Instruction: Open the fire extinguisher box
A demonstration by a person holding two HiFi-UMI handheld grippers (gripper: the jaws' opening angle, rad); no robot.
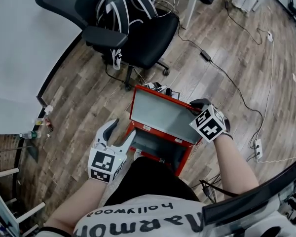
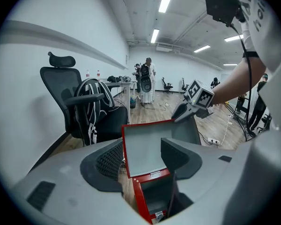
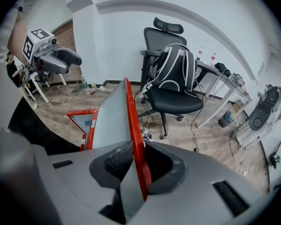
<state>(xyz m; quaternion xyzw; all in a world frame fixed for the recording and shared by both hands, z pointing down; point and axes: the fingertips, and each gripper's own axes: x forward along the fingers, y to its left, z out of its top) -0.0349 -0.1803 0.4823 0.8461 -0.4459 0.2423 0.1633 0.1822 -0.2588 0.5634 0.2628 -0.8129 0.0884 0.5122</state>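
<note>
Wood floor bears red box; right tongs clamp its lid; left tongs gape.

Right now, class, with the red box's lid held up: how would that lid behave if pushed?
The lid probably stays stiff: it looks like a flat metal sheet with a folded red rim. It likely swings on the hinge along the box rather than lifting off. Thin where the right gripper pinches it, it may slip.
</note>
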